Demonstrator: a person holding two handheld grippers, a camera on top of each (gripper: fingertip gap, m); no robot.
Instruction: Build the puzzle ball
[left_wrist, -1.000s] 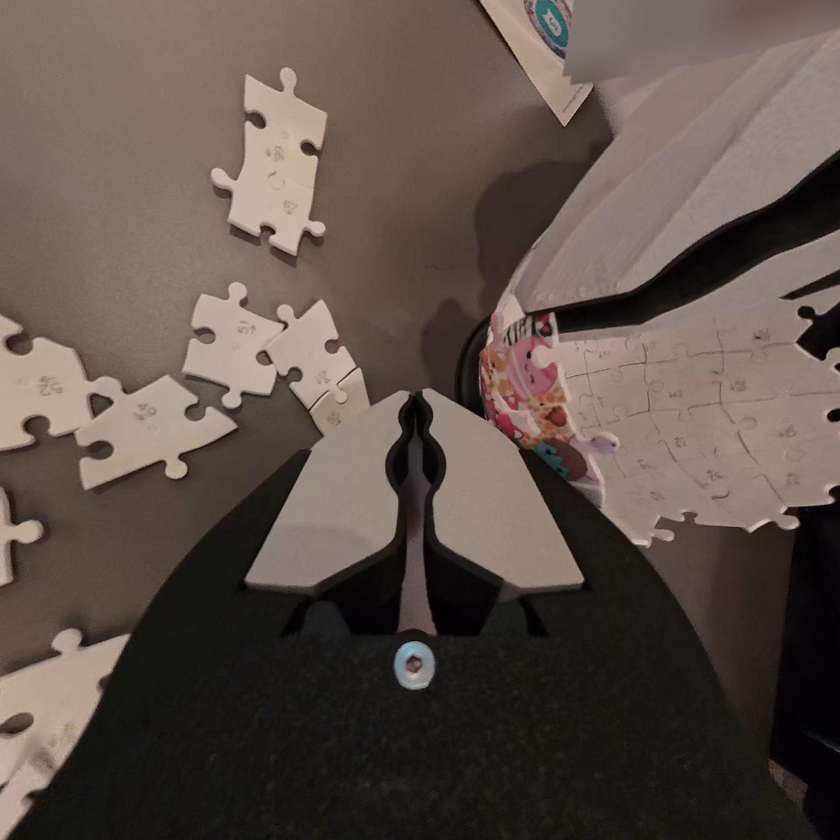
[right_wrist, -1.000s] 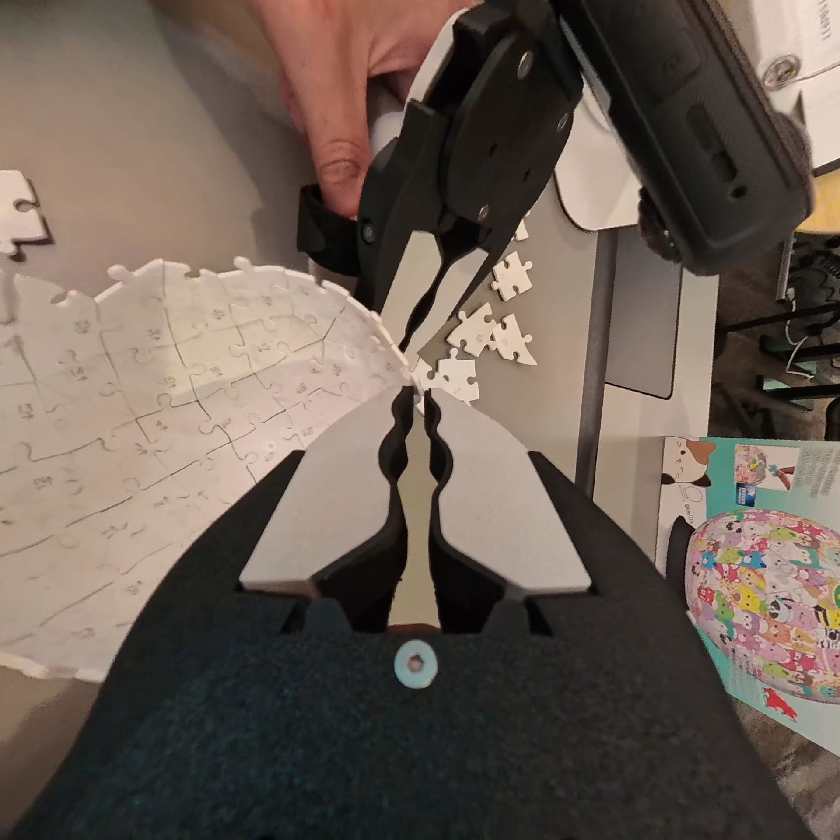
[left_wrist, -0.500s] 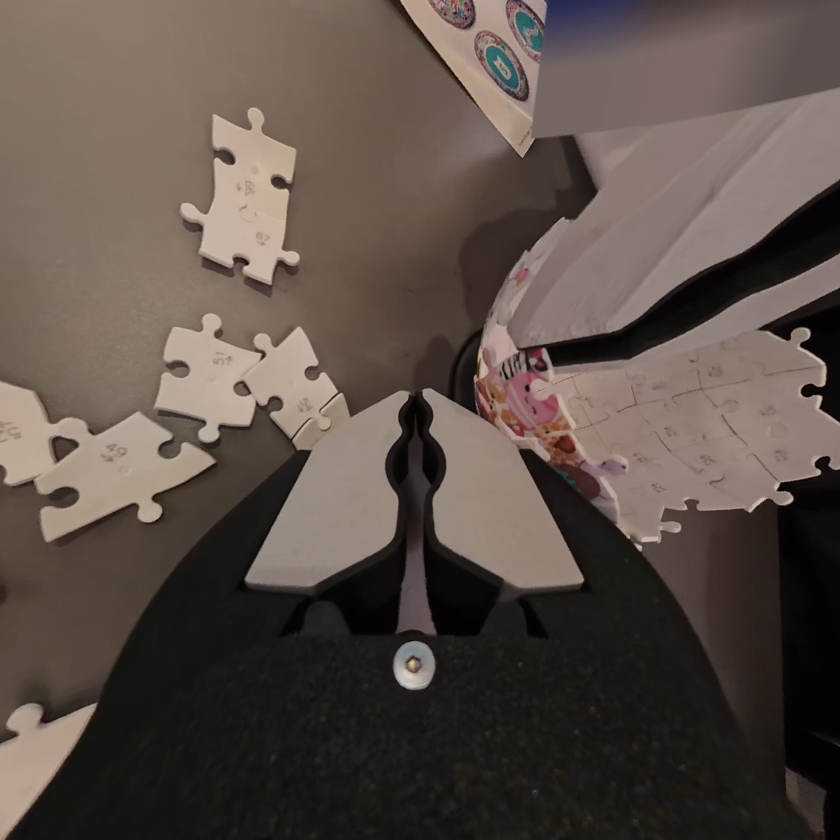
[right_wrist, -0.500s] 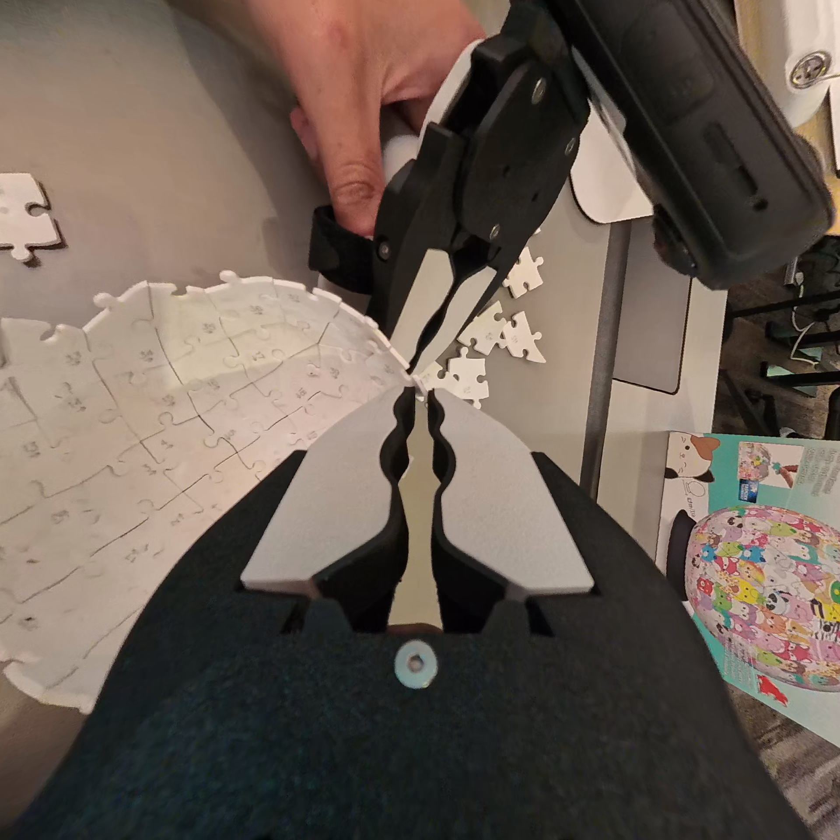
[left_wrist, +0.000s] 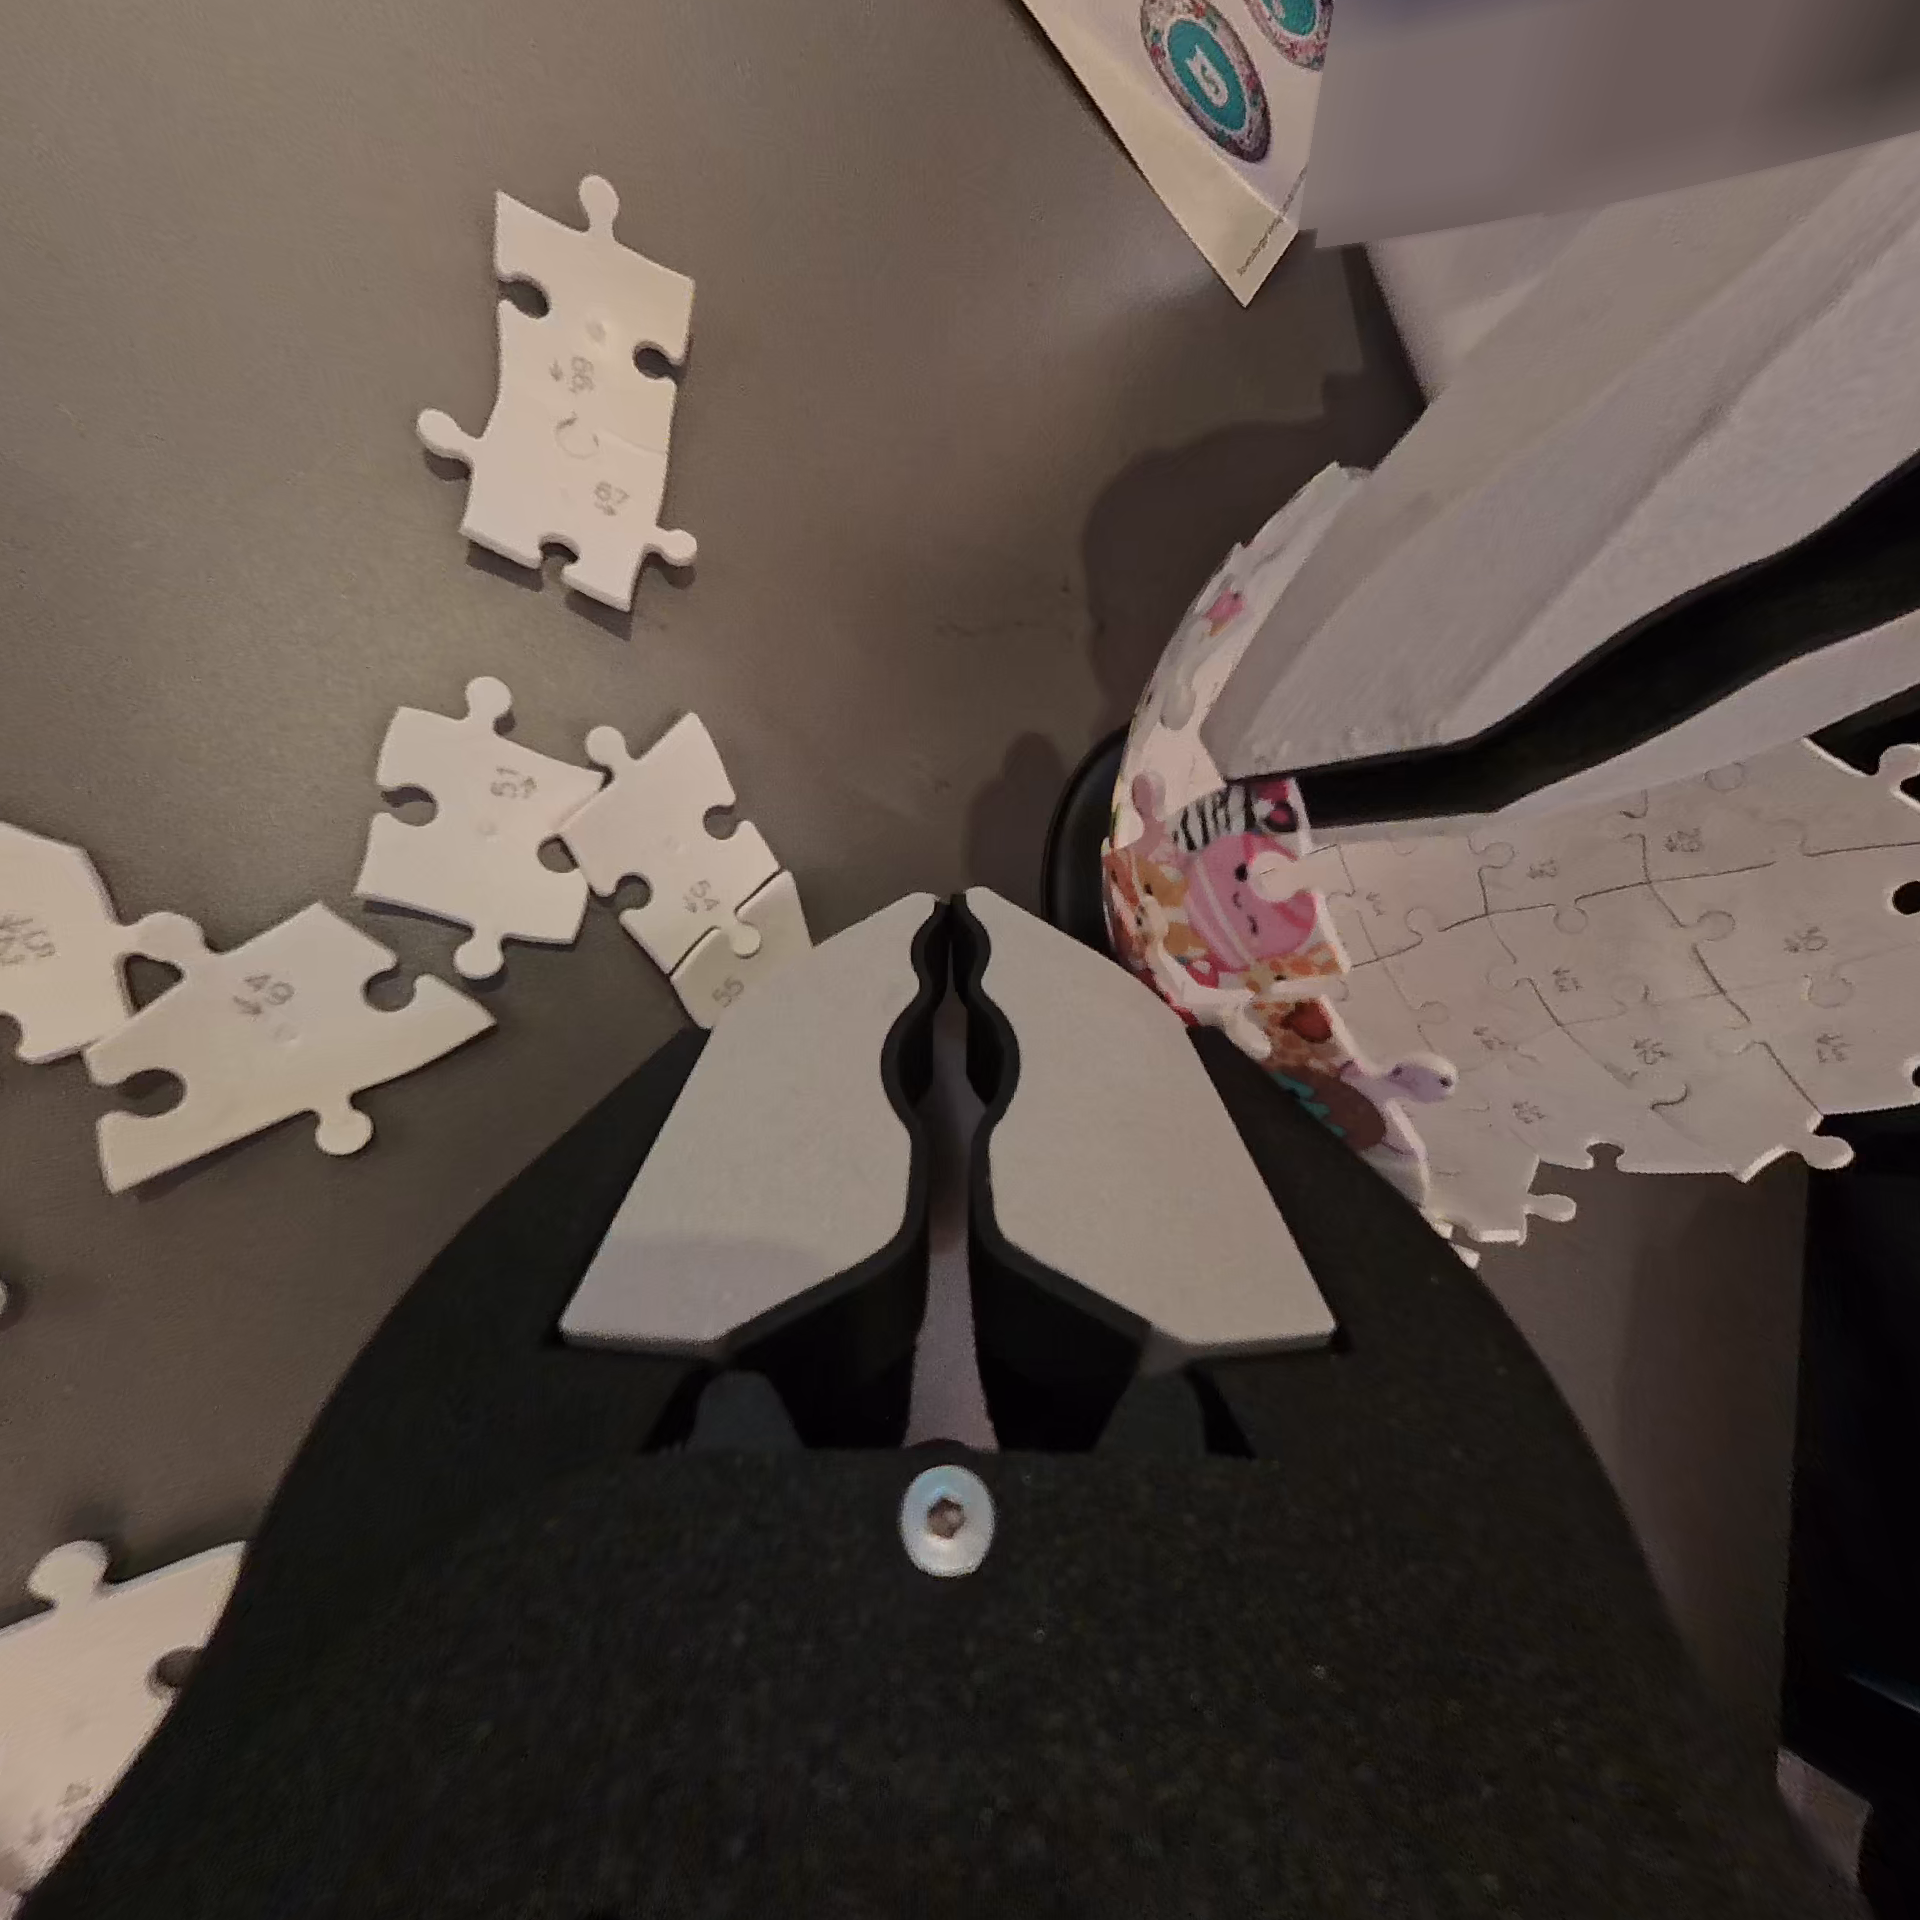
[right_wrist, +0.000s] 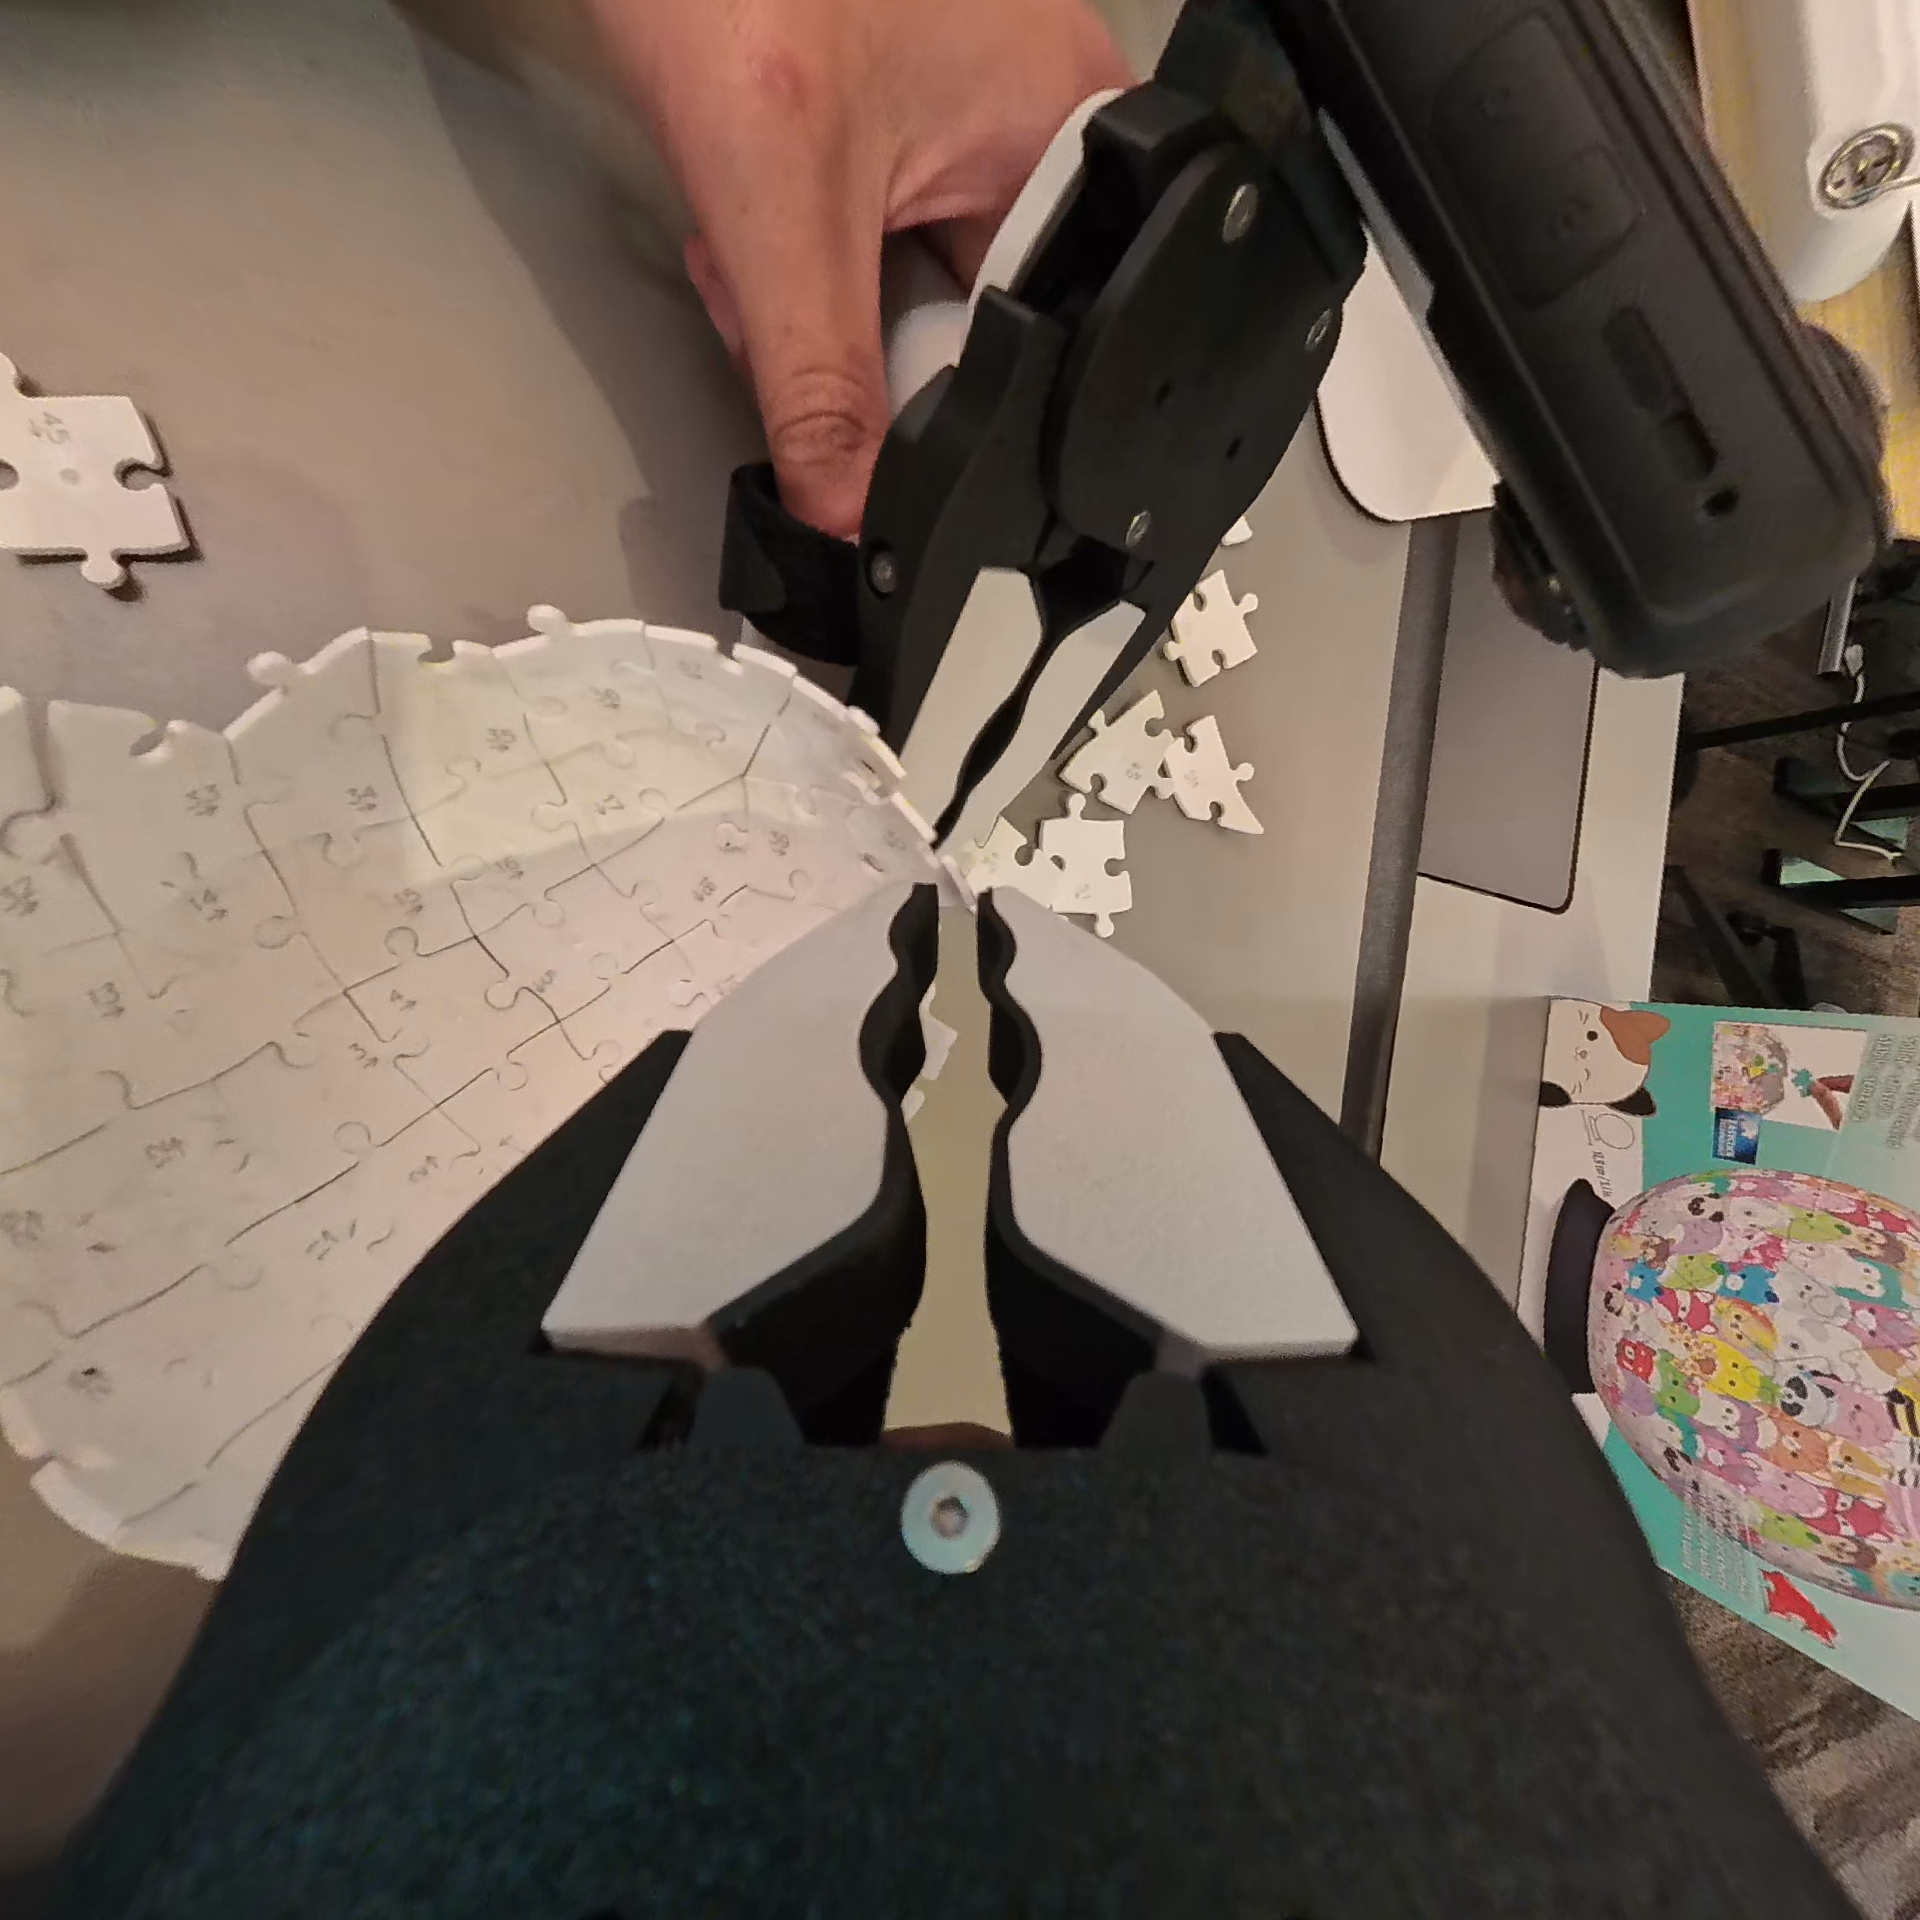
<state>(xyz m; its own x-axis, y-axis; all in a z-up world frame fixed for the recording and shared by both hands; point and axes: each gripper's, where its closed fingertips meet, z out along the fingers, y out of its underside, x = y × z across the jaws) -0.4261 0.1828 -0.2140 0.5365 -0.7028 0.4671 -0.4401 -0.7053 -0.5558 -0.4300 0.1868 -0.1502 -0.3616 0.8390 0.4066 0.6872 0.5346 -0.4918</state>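
Near the right edge of the grey tabletop (left_wrist: 883, 436) sits the half-built puzzle ball (right_wrist: 343, 935), an open bowl of joined curved pieces, white with printed marks inside, with colourful cartoon animals on its outer skin. It appears to rest on a dark round base (left_wrist: 1075, 831), presumably to stop it rolling.

The right gripper (right_wrist: 956, 896) meets the bowl's rim with its fingers nearly pressed together, seemingly pinching the rim wall to steady it; a narrow gap shows lower down between them.

The left gripper (left_wrist: 951, 906) has its fingers pressed together and holds nothing, its tips just beside the bowl's outer wall. A person's hand (right_wrist: 831, 239) grips its handle. It looks poised to press or nudge a rim piece home.

Loose pieces (left_wrist: 468, 852) lie face down and spread apart toward the left of the tabletop, probably so each can be picked singly. A joined pair (left_wrist: 571, 395) lies farther back. The teal puzzle box (right_wrist: 1766, 1278) lies beyond the tabletop's right edge, its picture showing the finished ball.
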